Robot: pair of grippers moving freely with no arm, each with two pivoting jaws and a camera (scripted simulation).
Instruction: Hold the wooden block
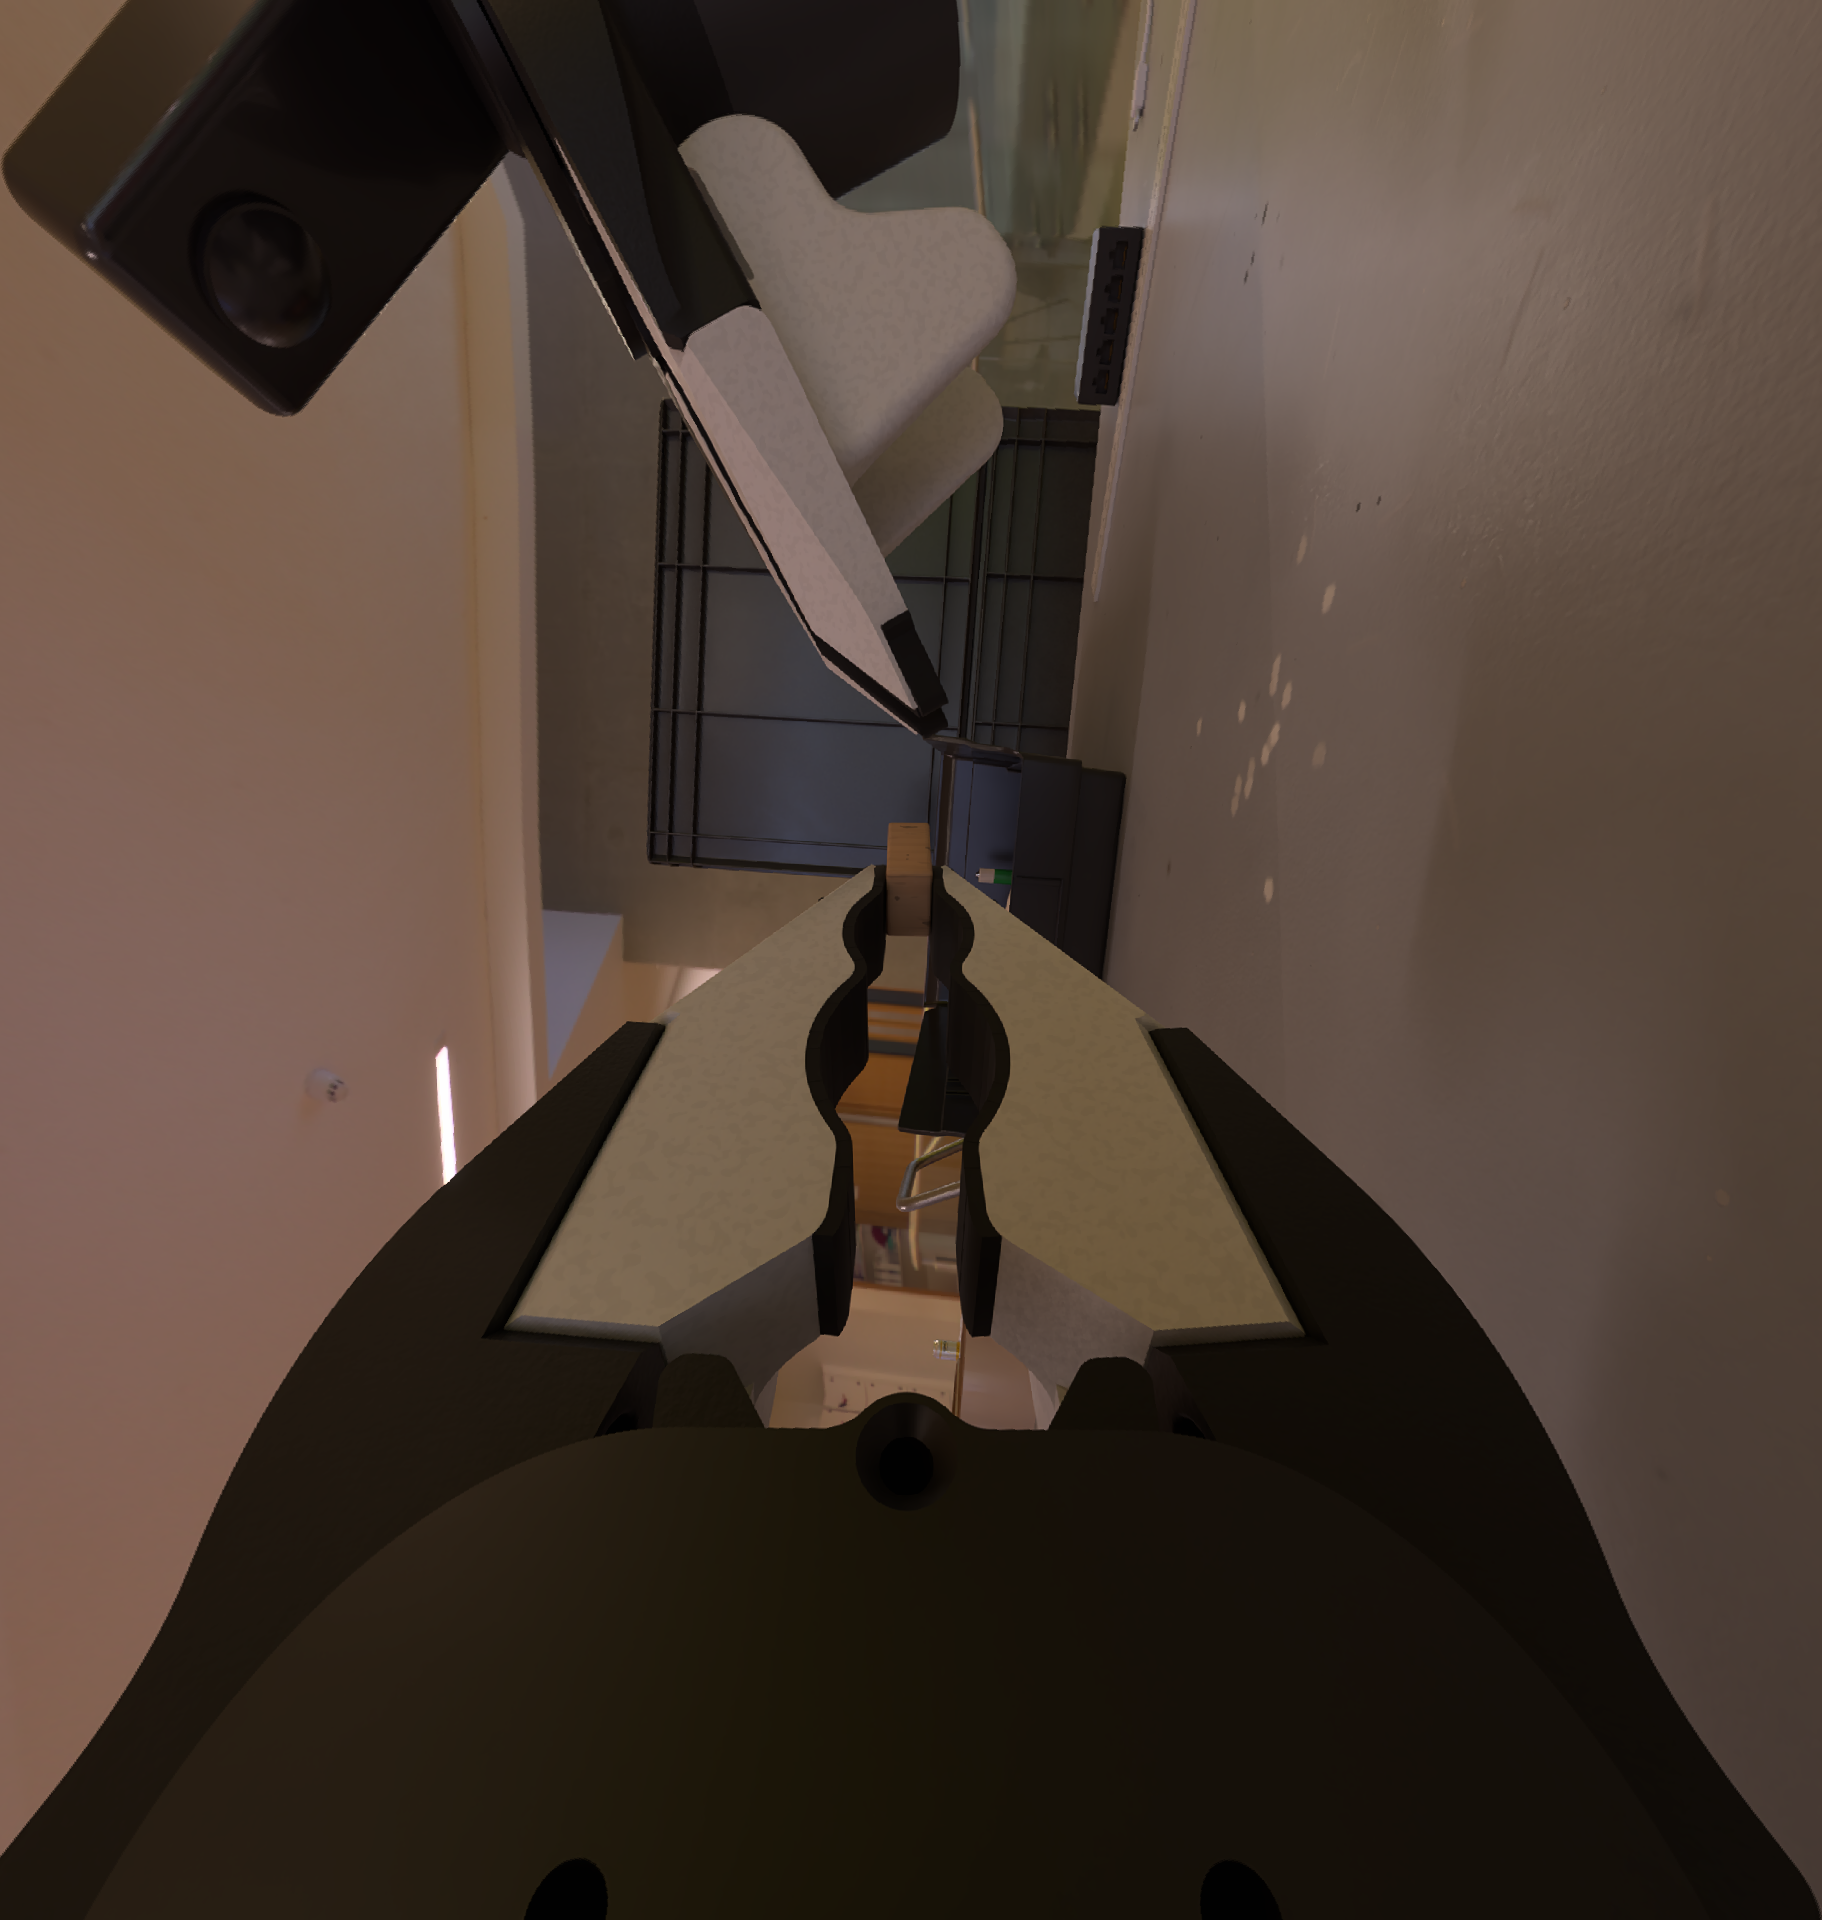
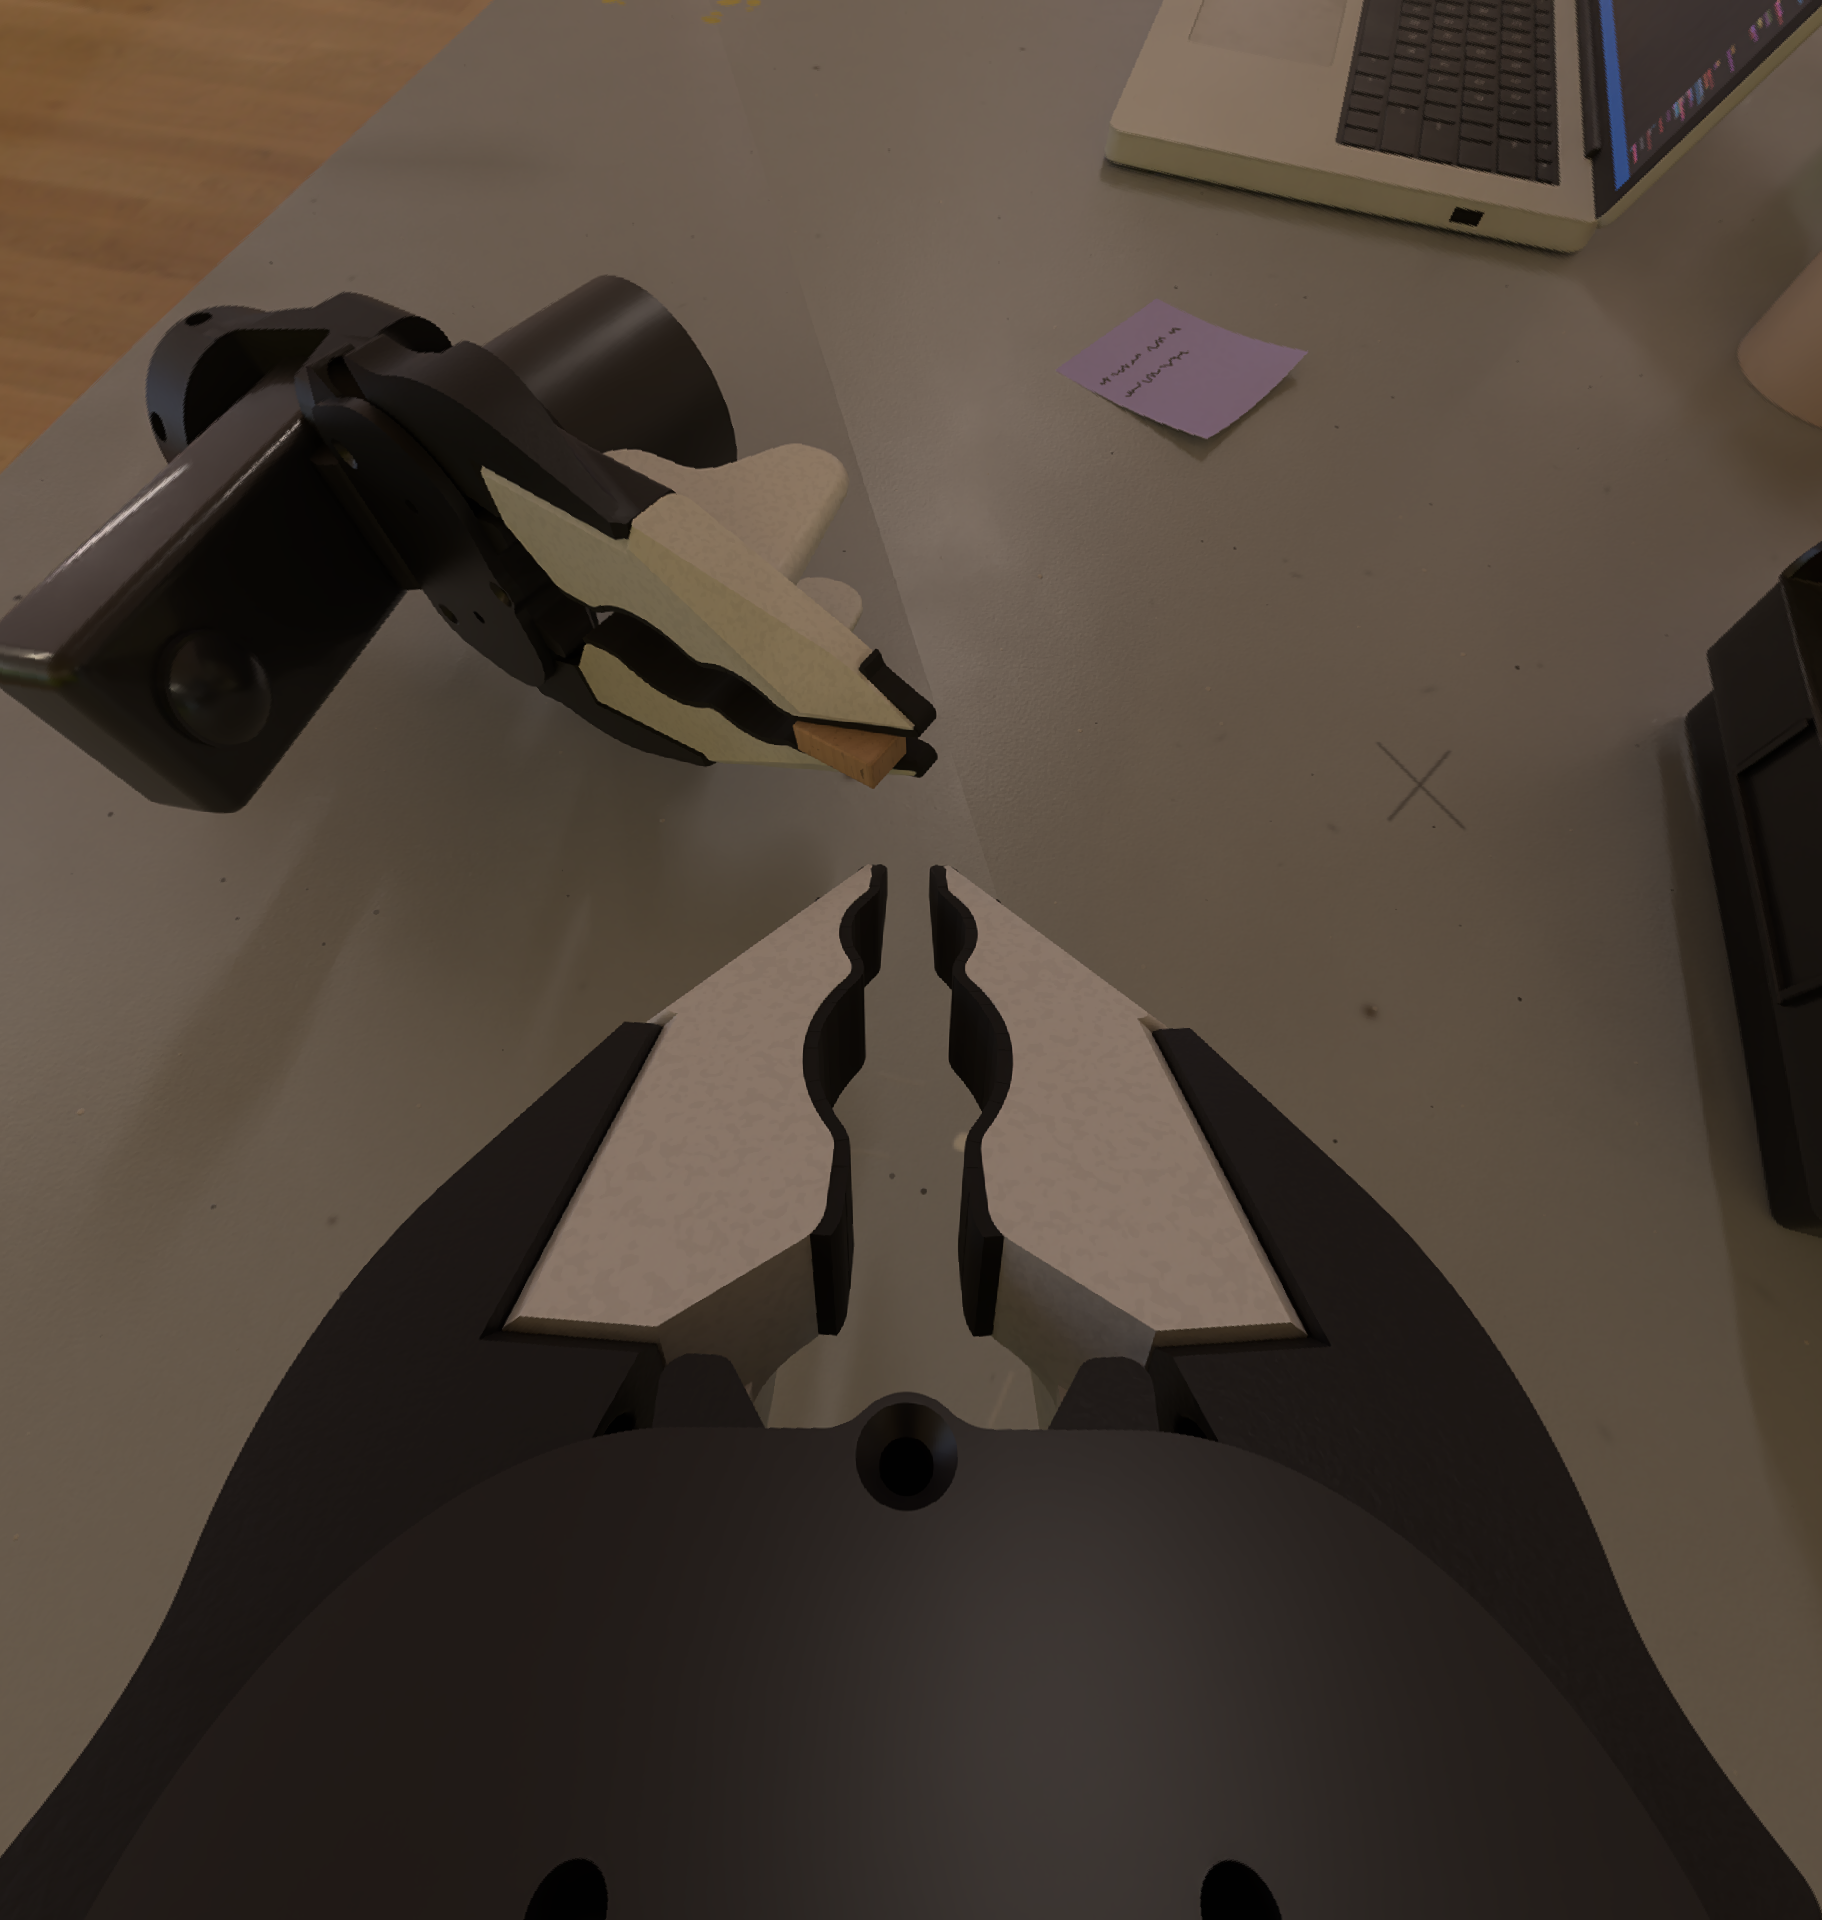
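The wooden block (image 1: 908, 904) is small and light brown. My left gripper (image 1: 907, 878) is shut on it at the fingertips. In the right wrist view the left gripper (image 2: 891, 743) shows at the left, holding the block (image 2: 845, 750) just above the grey table (image 2: 1094, 623). My right gripper (image 2: 907, 878) is a little in front of the block, with a narrow gap between its fingertips and nothing in it. It does not touch the block. In the left wrist view the right gripper (image 1: 928, 717) shows tilted, its tip just beyond the block.
An open laptop (image 2: 1406, 104) stands at the far right, with a purple sticky note (image 2: 1182, 369) in front of it. A black device (image 2: 1780, 935) is at the right edge, a pale cup (image 2: 1811, 332) is beyond it, and a drawn cross (image 2: 1421, 787) marks the table. A dark crate (image 1: 782, 727) shows behind.
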